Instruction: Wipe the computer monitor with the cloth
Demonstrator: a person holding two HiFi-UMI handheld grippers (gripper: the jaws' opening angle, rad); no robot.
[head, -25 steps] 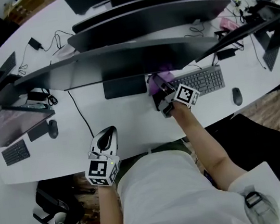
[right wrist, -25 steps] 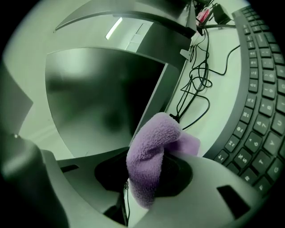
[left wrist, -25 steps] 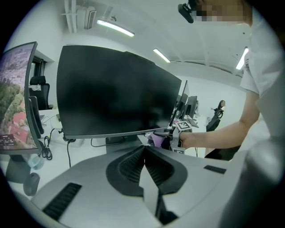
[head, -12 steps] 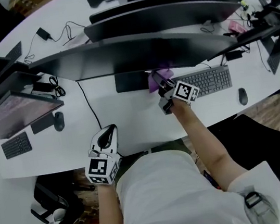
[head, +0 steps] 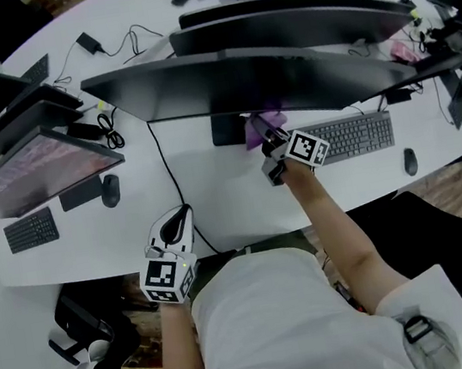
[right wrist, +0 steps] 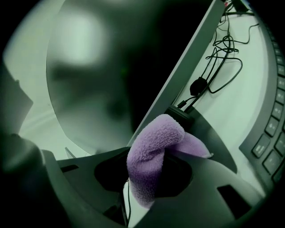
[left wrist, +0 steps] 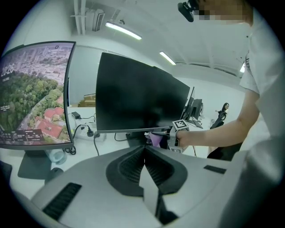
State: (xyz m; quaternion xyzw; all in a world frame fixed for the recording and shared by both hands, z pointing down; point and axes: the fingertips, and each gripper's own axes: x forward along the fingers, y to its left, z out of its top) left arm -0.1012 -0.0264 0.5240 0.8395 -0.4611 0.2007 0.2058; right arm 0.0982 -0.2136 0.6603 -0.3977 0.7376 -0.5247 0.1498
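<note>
The right gripper (head: 266, 141) is clamped on a fluffy purple cloth (right wrist: 153, 156), which bulges out between its two dark jaws in a folded wad. The person's right arm reaches forward over the white counter (head: 225, 202), and the cloth sits right at the lower edge of the wide, dark, curved computer monitor (head: 232, 83), close to that monitor's black stand base (head: 227, 129). In the right gripper view the top of the wad lies against the monitor's thin bottom bezel, with the dark screen rising to the left of it. A grey keyboard (head: 352, 136) lies on the counter just right of this gripper, and a dark mouse (head: 410, 161) lies further right. The left gripper (head: 180, 217) is held low near the counter's front edge, well apart from the monitor; its jaws are pressed together with nothing between them. To the left stands a second curved monitor showing a landscape picture (head: 38, 171), with a small black keyboard (head: 29, 229) in front of it.
</note>
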